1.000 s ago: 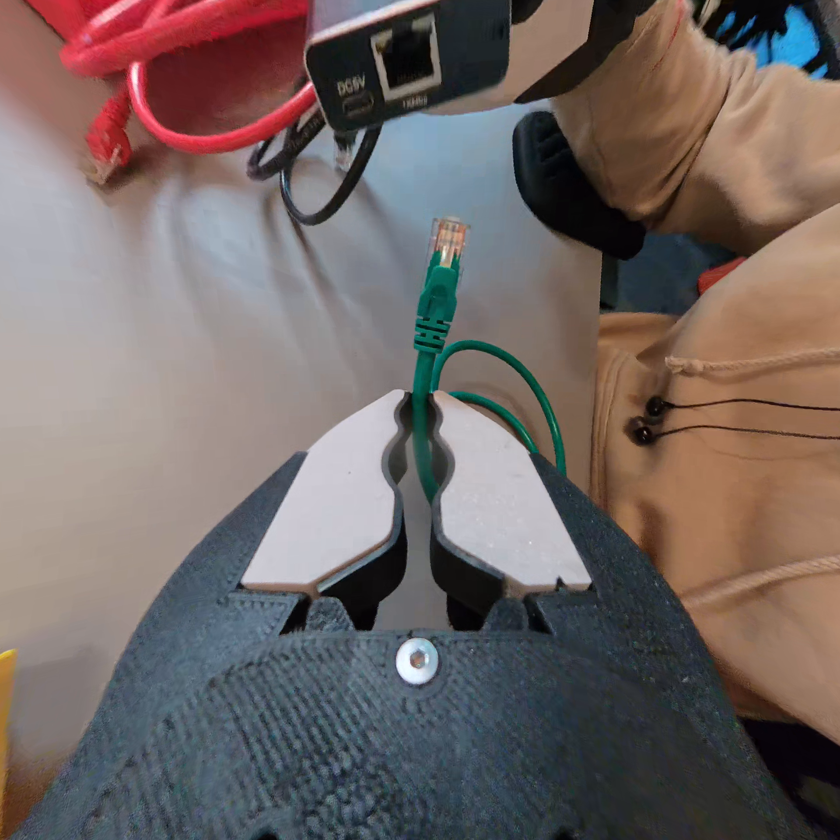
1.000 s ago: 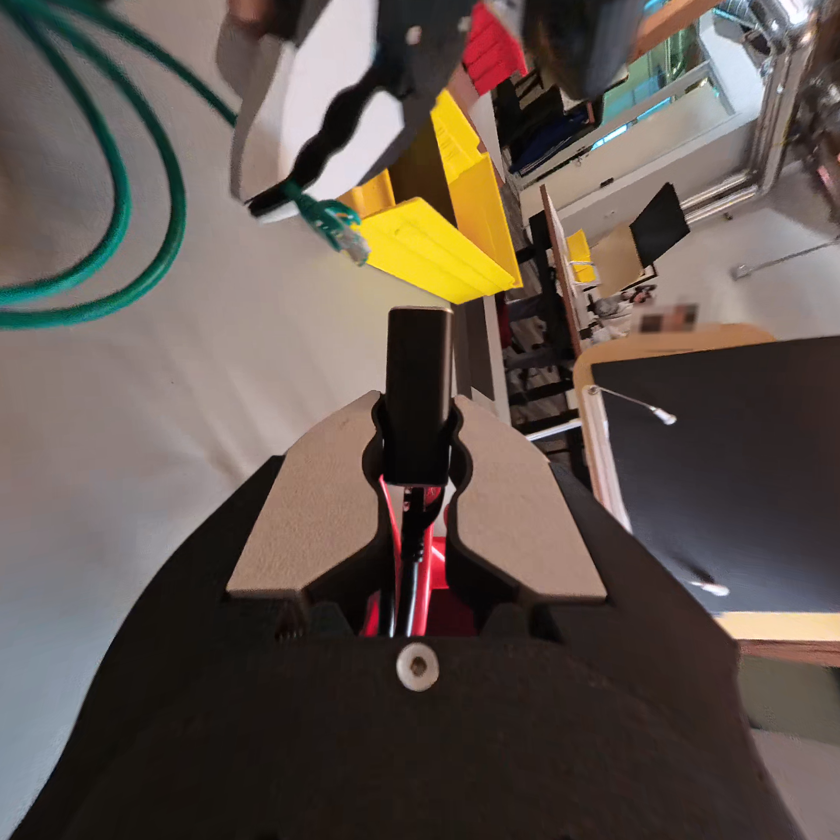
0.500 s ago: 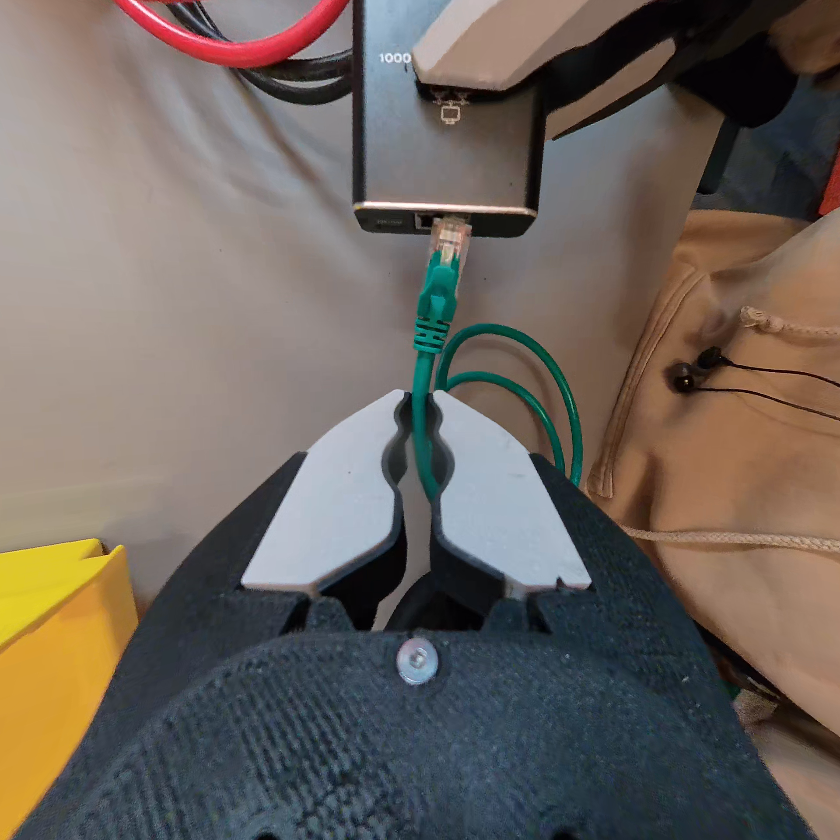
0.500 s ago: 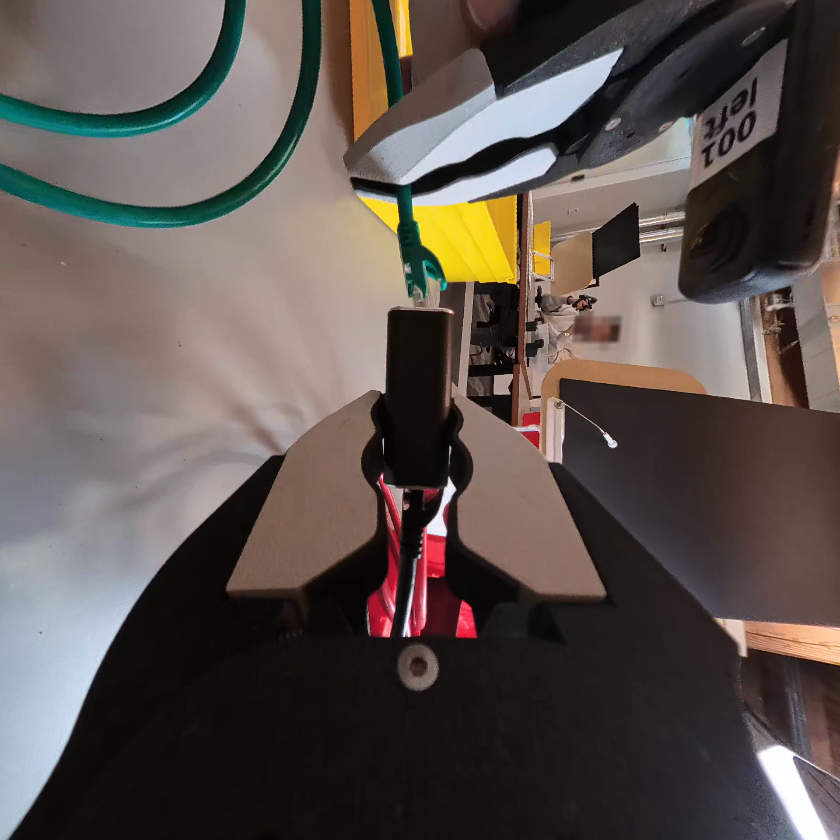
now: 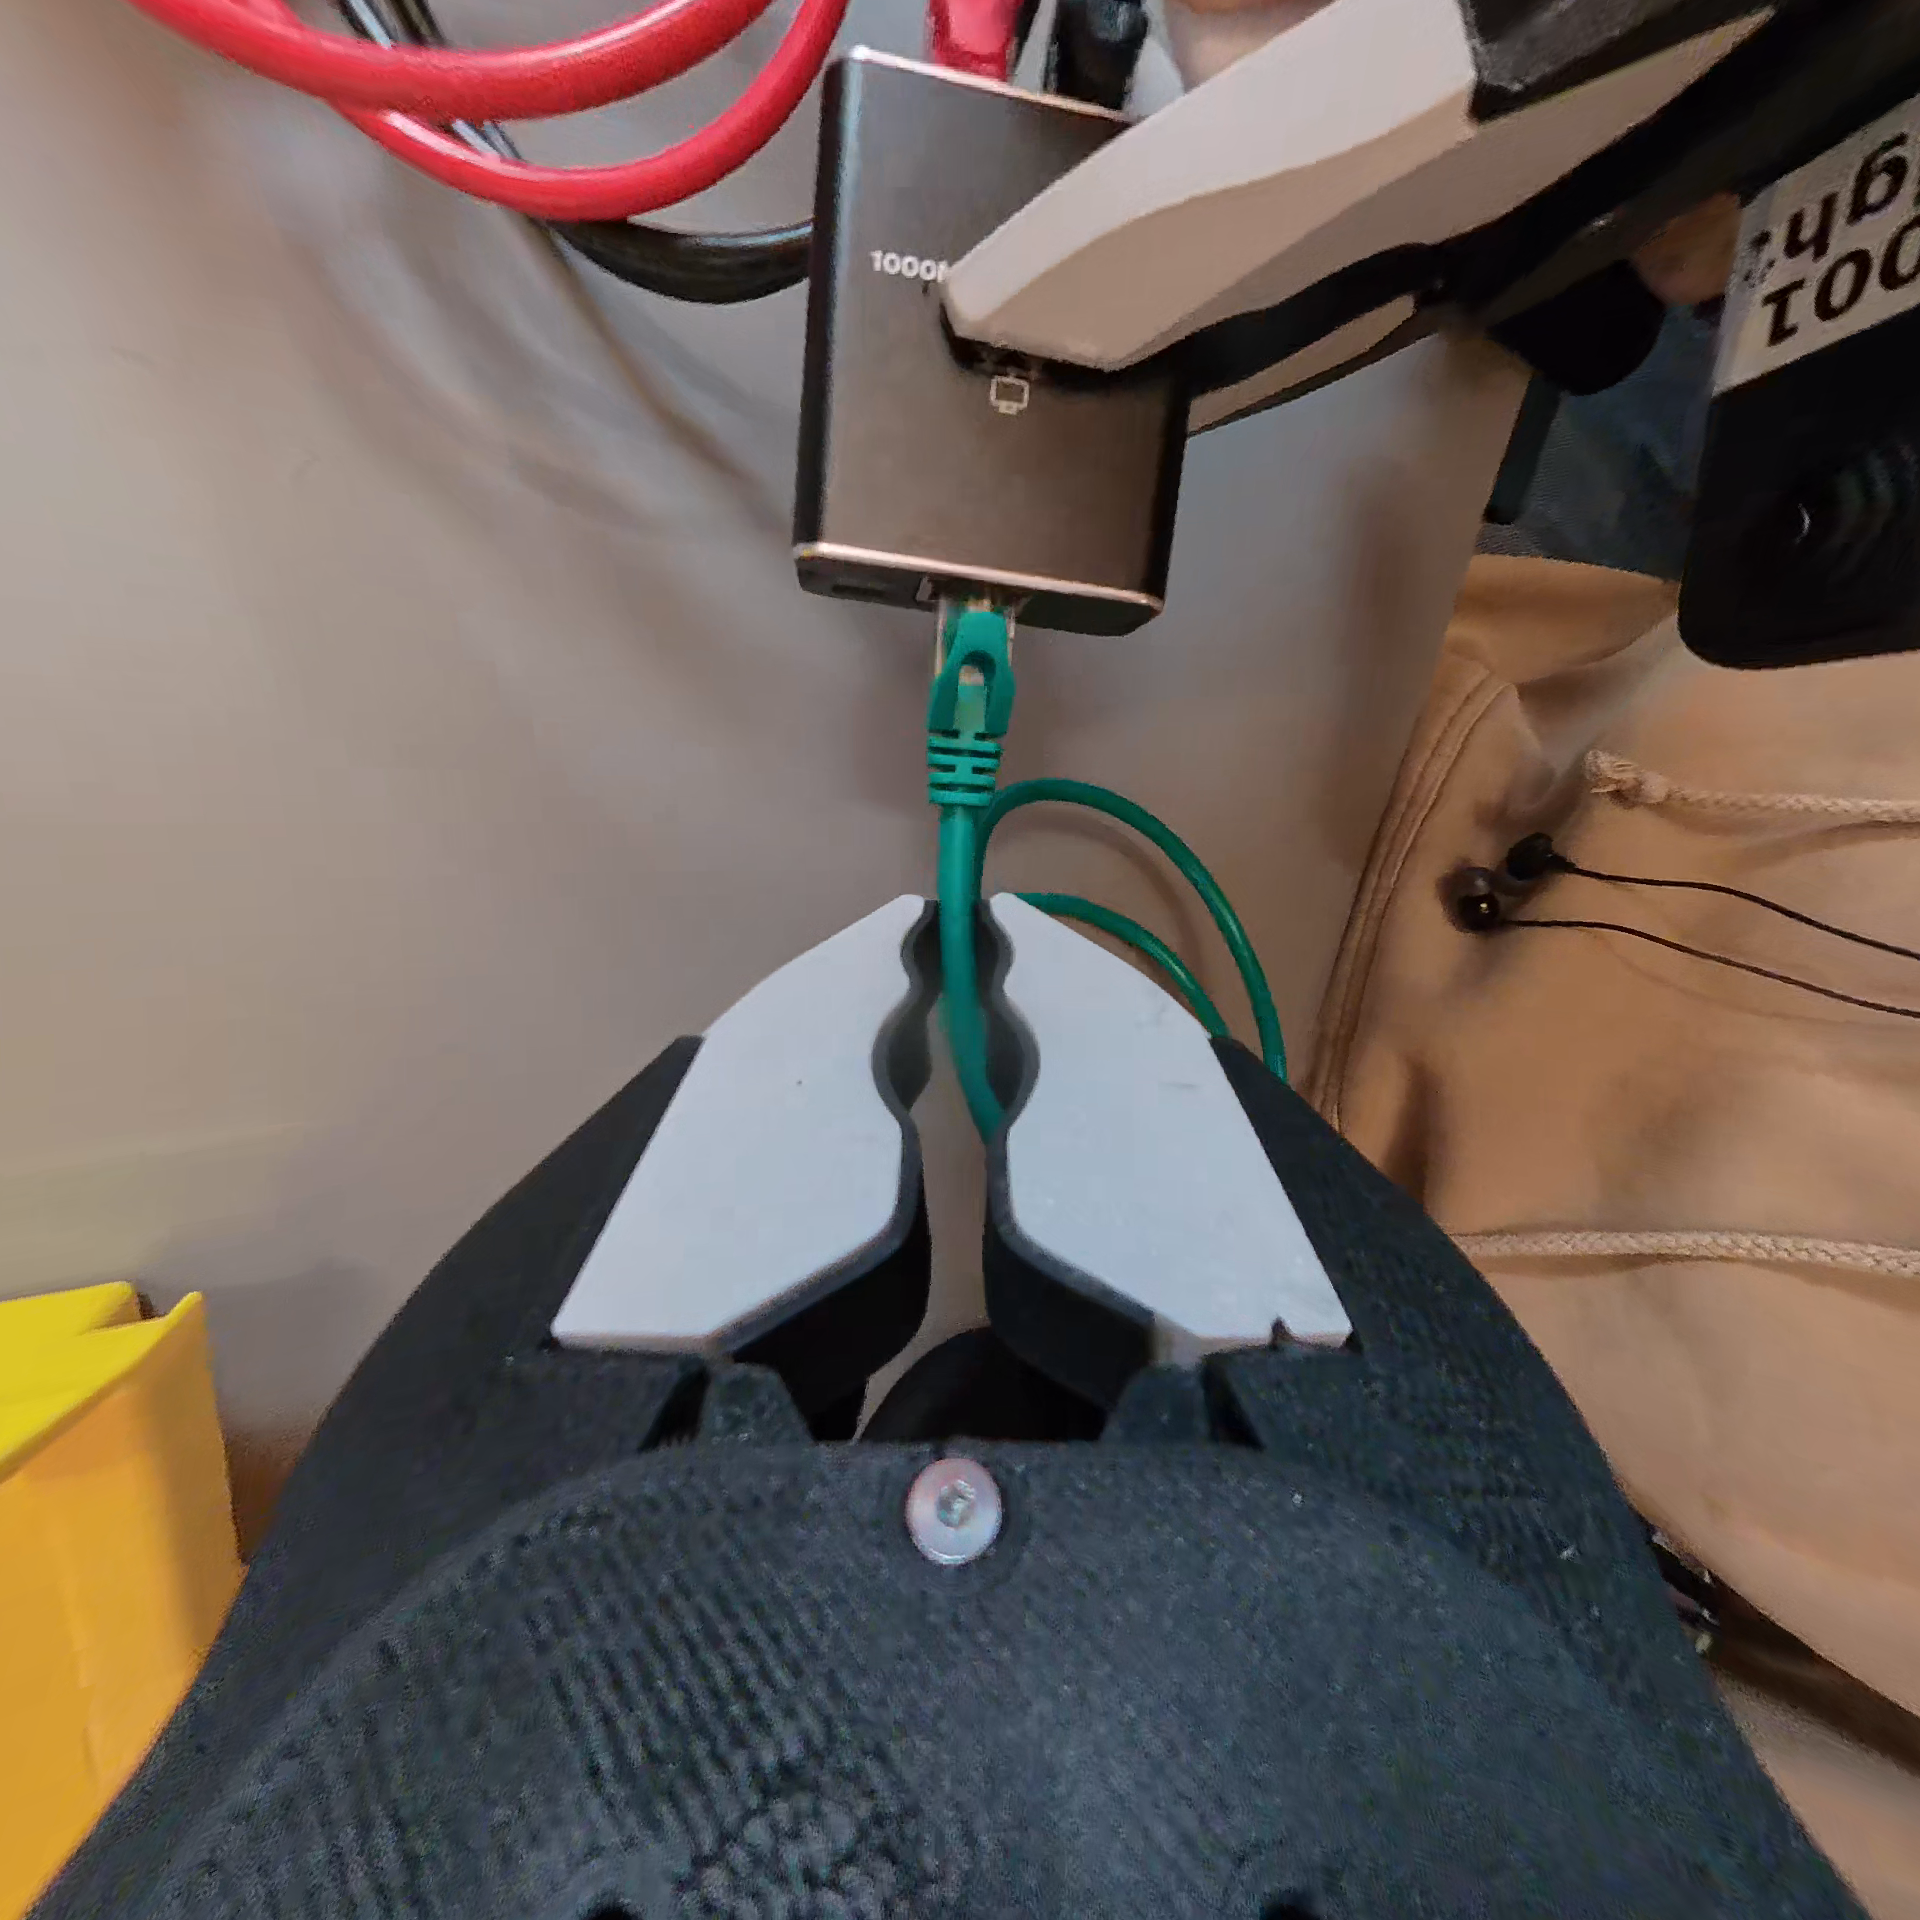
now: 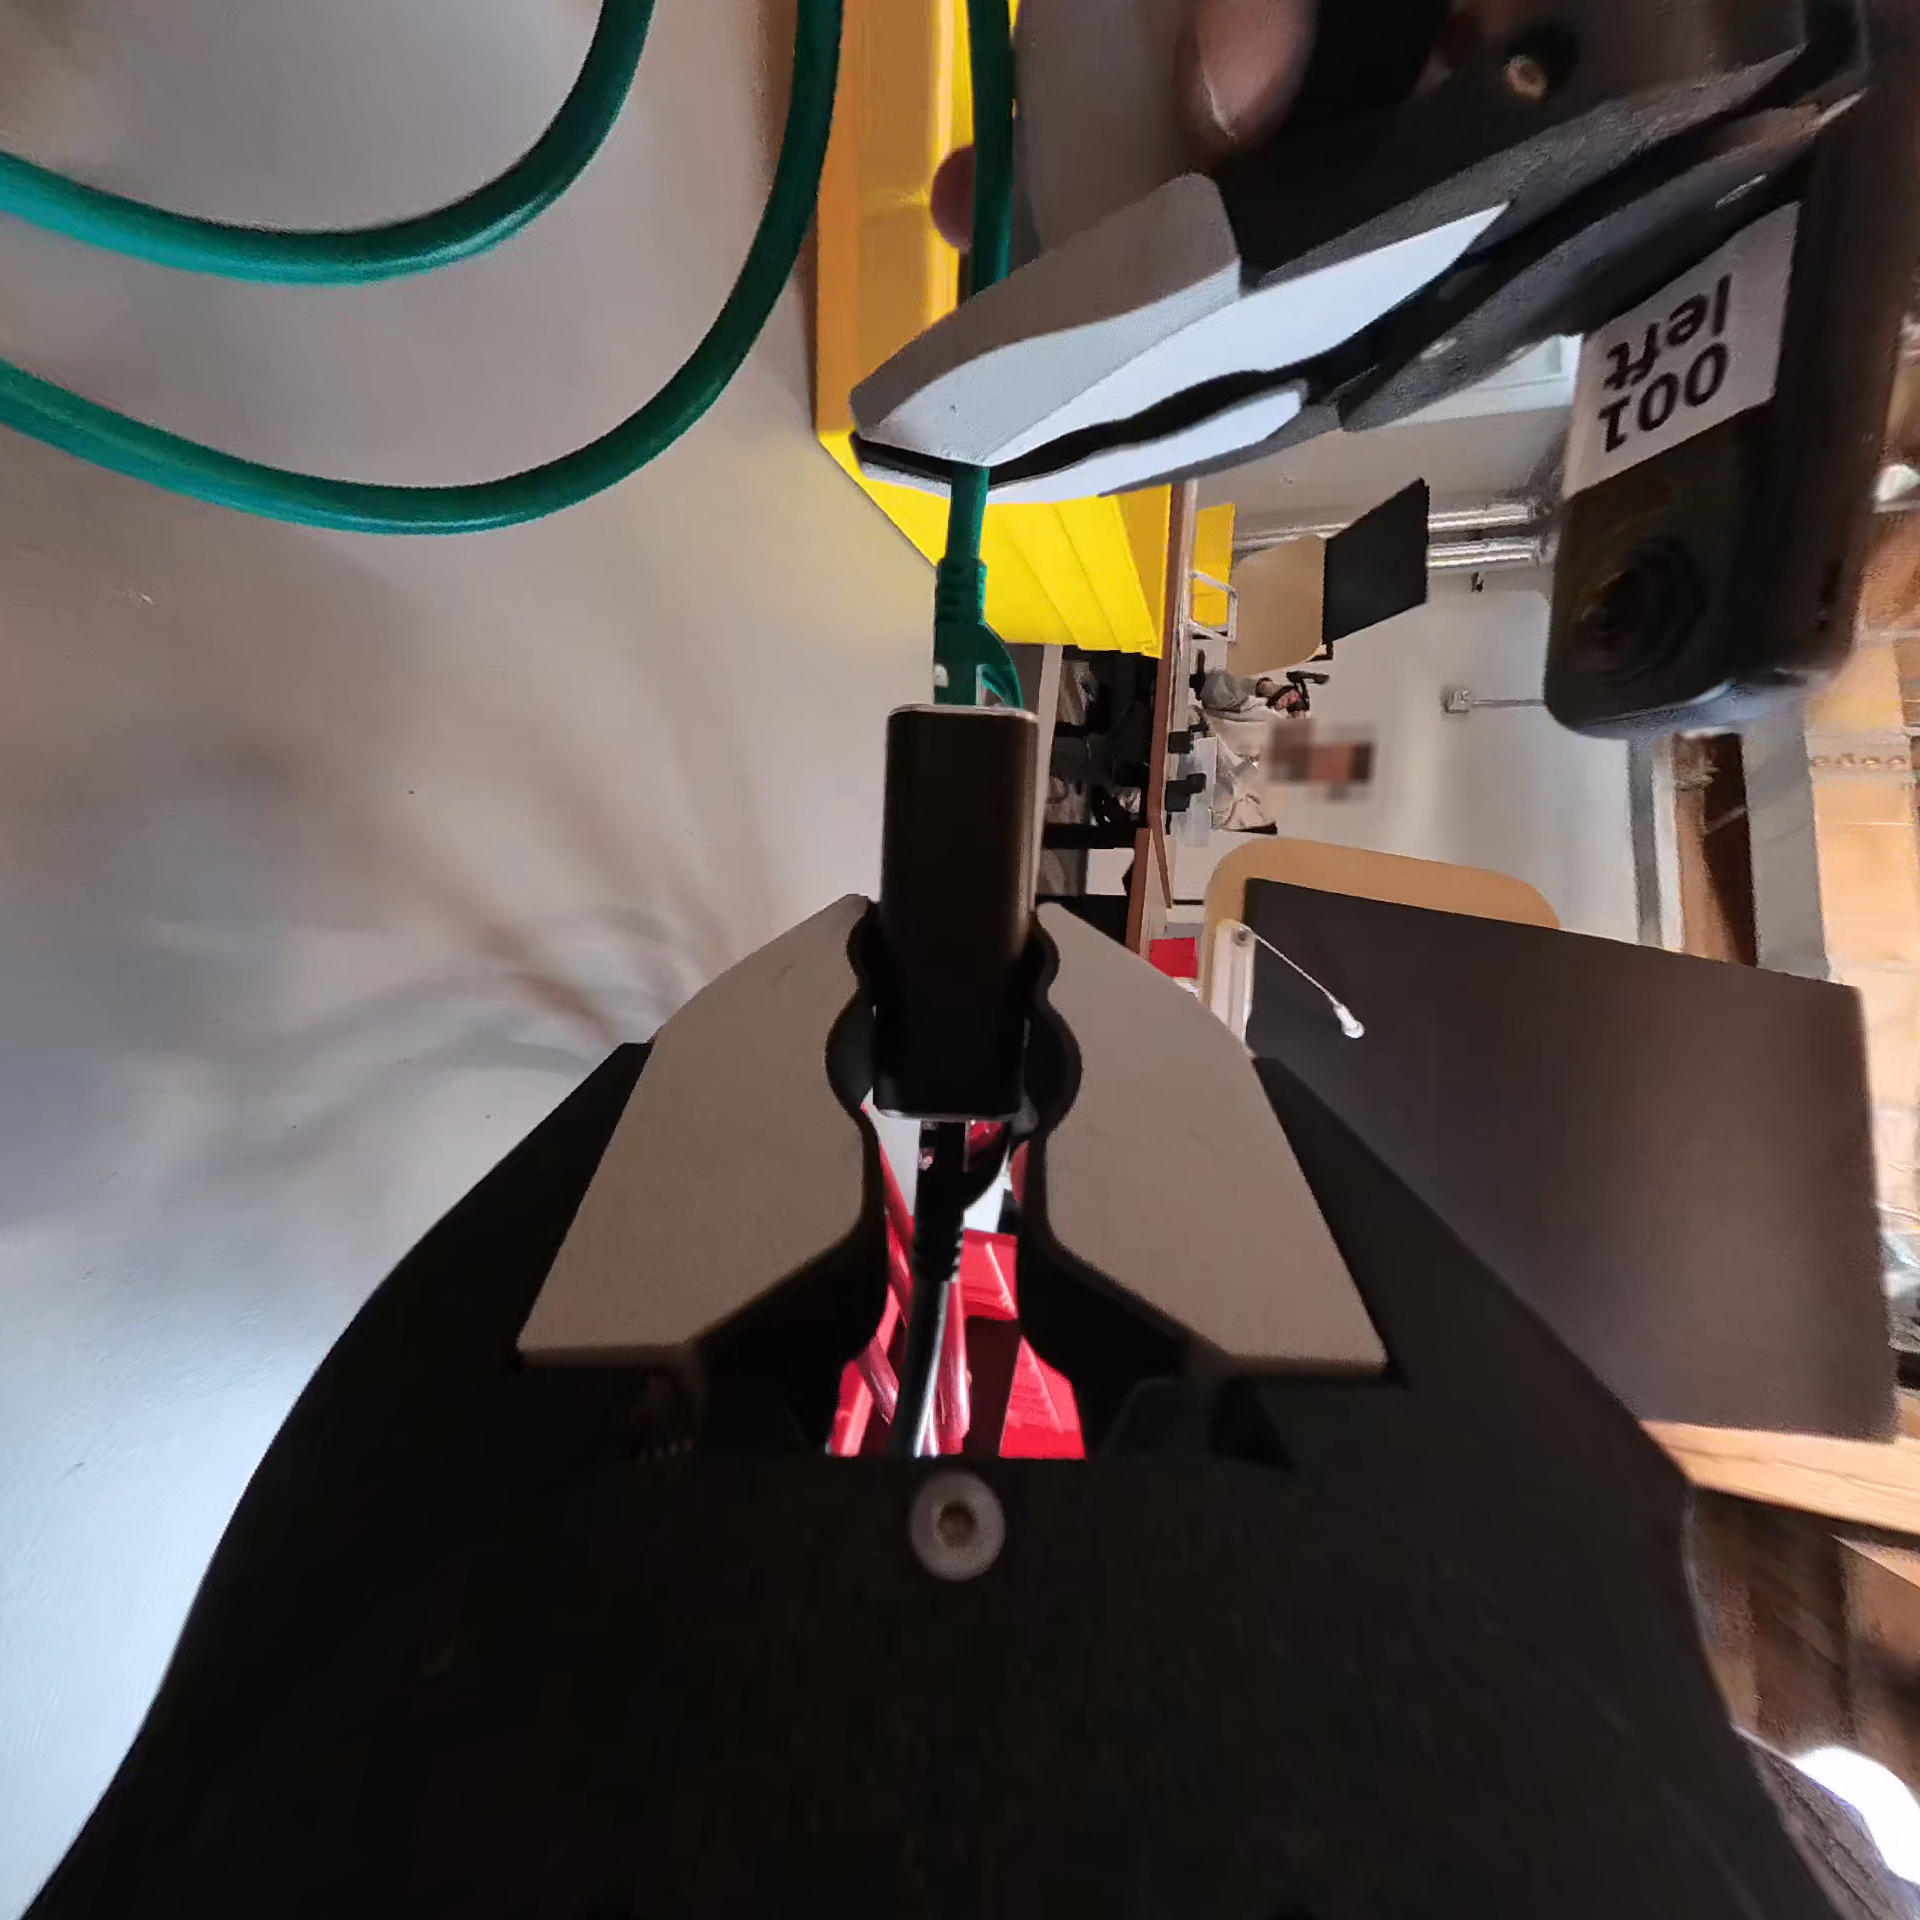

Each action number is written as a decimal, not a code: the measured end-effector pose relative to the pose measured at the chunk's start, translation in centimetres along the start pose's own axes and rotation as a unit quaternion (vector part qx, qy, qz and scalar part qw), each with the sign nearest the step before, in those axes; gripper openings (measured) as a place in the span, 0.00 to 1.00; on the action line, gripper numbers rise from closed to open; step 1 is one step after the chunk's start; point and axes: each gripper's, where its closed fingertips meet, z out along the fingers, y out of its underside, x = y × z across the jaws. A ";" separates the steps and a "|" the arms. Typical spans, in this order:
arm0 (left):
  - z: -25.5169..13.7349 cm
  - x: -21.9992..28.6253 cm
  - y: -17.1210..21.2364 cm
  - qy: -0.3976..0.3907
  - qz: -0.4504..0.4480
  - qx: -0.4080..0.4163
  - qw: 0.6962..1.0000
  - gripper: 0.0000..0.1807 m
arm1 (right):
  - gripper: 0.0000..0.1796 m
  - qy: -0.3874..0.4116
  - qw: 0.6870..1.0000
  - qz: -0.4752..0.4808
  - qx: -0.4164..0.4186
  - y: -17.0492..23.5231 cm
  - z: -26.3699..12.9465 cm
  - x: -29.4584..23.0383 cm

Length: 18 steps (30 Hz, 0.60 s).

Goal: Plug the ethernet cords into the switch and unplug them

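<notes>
My left gripper (image 5: pixel 961 914) is shut on the green ethernet cord (image 5: pixel 961 966) just behind its plug (image 5: pixel 968 717). The plug's clear tip sits inside a port on the near end of the small dark switch (image 5: pixel 987 457). My right gripper (image 6: pixel 956 920) is shut on the switch (image 6: pixel 956 883) and holds it above the white cloth. In the left wrist view the right gripper (image 5: pixel 1226 239) clamps the switch from the upper right. In the right wrist view the left gripper (image 6: pixel 1101 384) holds the green plug (image 6: pixel 966 644) at the switch's far end.
A red cord (image 5: pixel 540 125) and a black cord (image 5: pixel 675 265) trail from the switch's far side. The green cord loops (image 6: pixel 416 364) over the white cloth (image 5: pixel 364 727). A yellow bin (image 5: pixel 94 1558) stands at the lower left. A person's tan hoodie (image 5: pixel 1662 1091) is at the right. Spacing between my two grippers at the tips: around 8 cm.
The switch turned end-on toward my left gripper and came closer. The green plug went from free in the air to the port's mouth, then into the port.
</notes>
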 end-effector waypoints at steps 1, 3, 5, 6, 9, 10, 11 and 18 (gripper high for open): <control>0.0 0.3 -0.1 0.004 0.006 0.006 1.000 0.03 | 0.13 -0.002 1.000 -0.002 0.008 -0.2 -0.2 0.0; -0.1 0.5 -0.3 0.004 0.016 0.017 1.000 0.03 | 0.13 -0.011 1.000 -0.001 0.013 -0.3 -0.3 -0.3; 0.1 0.6 -0.3 0.000 0.026 0.023 0.999 0.03 | 0.13 -0.019 1.000 0.000 0.016 -0.3 -0.4 -0.4; 0.2 0.8 -0.3 0.003 0.029 0.025 0.999 0.03 | 0.13 -0.022 1.000 0.004 0.021 -0.5 -0.6 -0.5; 0.1 1.0 -0.5 0.009 0.036 0.043 0.998 0.03 | 0.13 -0.018 0.999 0.019 0.024 -0.3 -0.6 -0.3; 0.0 1.0 -0.7 0.010 0.043 0.055 0.998 0.03 | 0.13 -0.014 0.999 0.027 0.023 -0.2 -0.6 -0.1; -0.2 1.1 -1.0 0.014 0.050 0.076 0.996 0.03 | 0.13 -0.004 0.999 0.035 0.021 0.0 -0.7 0.4; -8.2 1.6 -5.1 0.067 0.069 0.393 0.914 0.10 | 0.13 0.017 0.982 0.181 0.054 1.2 -2.9 4.5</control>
